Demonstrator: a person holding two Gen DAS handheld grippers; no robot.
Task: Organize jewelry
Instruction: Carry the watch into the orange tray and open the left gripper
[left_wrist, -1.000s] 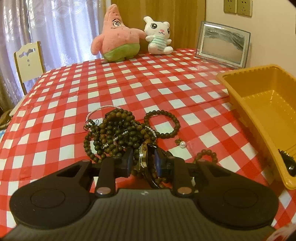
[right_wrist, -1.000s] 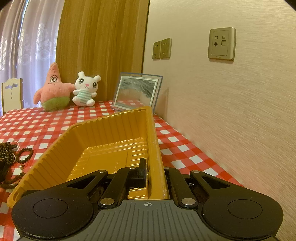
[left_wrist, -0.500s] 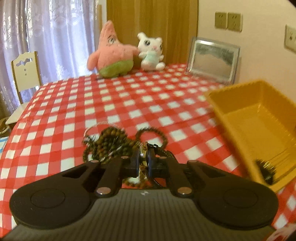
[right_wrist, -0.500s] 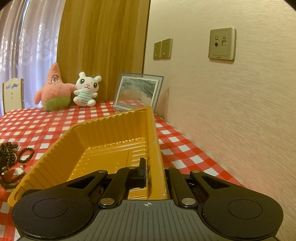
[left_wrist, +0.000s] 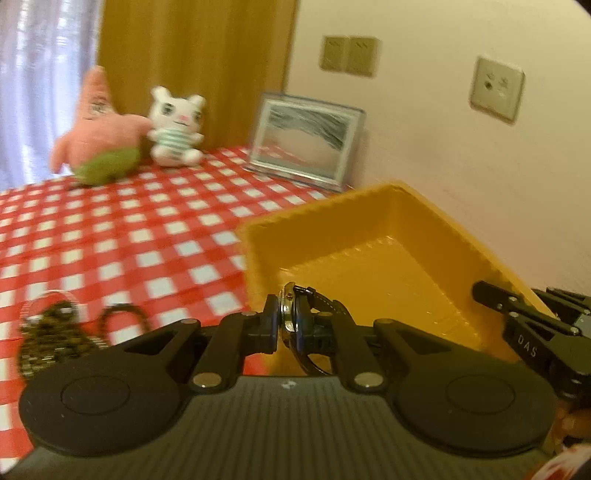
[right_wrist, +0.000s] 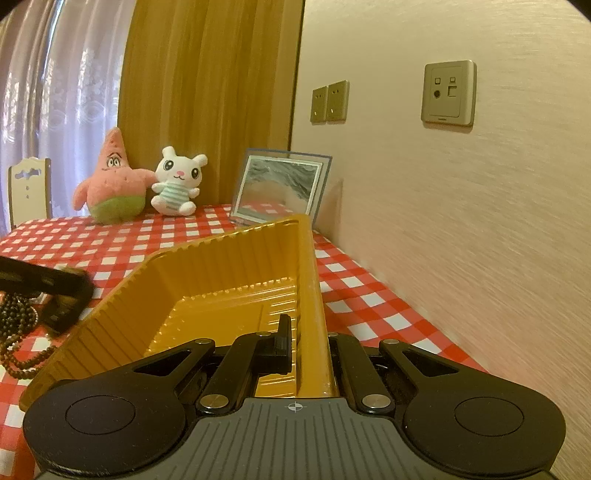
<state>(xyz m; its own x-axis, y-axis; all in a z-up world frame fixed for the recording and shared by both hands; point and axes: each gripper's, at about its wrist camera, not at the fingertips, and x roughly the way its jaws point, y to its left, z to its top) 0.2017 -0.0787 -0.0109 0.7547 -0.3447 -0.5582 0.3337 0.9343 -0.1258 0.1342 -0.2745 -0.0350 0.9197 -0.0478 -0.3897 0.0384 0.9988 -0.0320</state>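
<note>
My left gripper (left_wrist: 287, 325) pinches a silver-cased wristwatch (left_wrist: 291, 314) mid-frame; my right gripper (right_wrist: 306, 347) clamps the ribbed yellow plastic tray's (right_wrist: 221, 273) wall; brown bead bracelets (left_wrist: 55, 332) lower left.

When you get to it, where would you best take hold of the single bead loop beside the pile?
Probably its far arc: the bead loop lies flat and apart from the bead pile, so descend from above, one finger inside the ring. Blur hides bead detail.

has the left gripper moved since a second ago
Yes. The left gripper, shut on the watch, has swung from over the bead pile toward the yellow tray.
</note>
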